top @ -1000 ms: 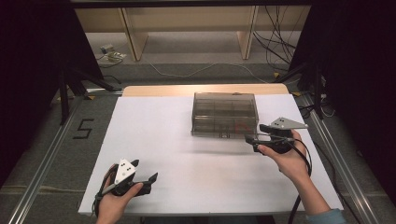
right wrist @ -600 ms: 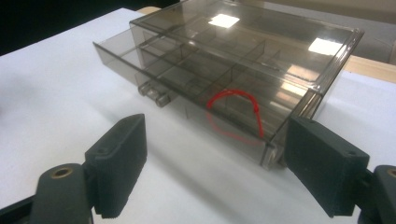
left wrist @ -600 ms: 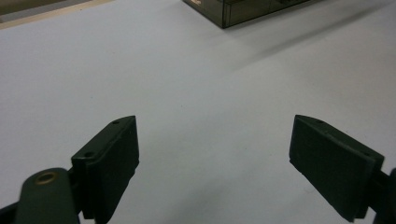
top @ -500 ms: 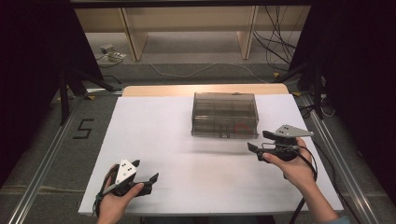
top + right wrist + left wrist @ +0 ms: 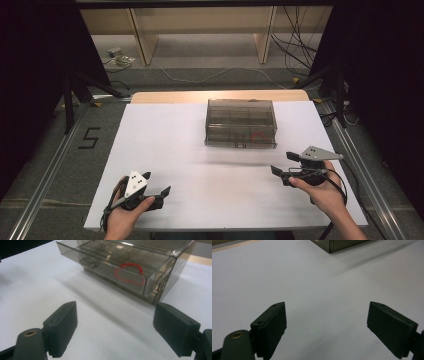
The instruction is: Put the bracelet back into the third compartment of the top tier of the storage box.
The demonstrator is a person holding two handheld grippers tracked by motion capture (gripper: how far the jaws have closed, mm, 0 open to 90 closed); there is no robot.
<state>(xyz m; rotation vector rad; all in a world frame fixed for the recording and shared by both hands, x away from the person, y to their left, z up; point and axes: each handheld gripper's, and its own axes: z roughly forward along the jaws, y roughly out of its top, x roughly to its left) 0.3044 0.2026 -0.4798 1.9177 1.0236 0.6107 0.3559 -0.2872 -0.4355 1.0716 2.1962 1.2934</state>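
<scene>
A smoky, see-through plastic organizer box with small drawers and inner dividers sits toward the far middle of the white rectangular tabletop, its long front face turned toward the person. Inside one of its front compartments, on the right half of the box as seen from above, lies a thin red loop, like a rubber band; the high view shows it as a small red mark behind the front wall. The right gripper, black with a grey three-cornered plate on top, is held in the person's right hand in front of the box and off its right front corner, near but apart from it; its jaws stand wide apart with nothing between them, and its own view looks across bare tabletop at the box's front face. The left gripper, held in the person's left hand, is well apart from the box, near the tabletop's front edge to the box's front left; its jaws are also spread wide and empty, with a corner of the box at the top of its view.
</scene>
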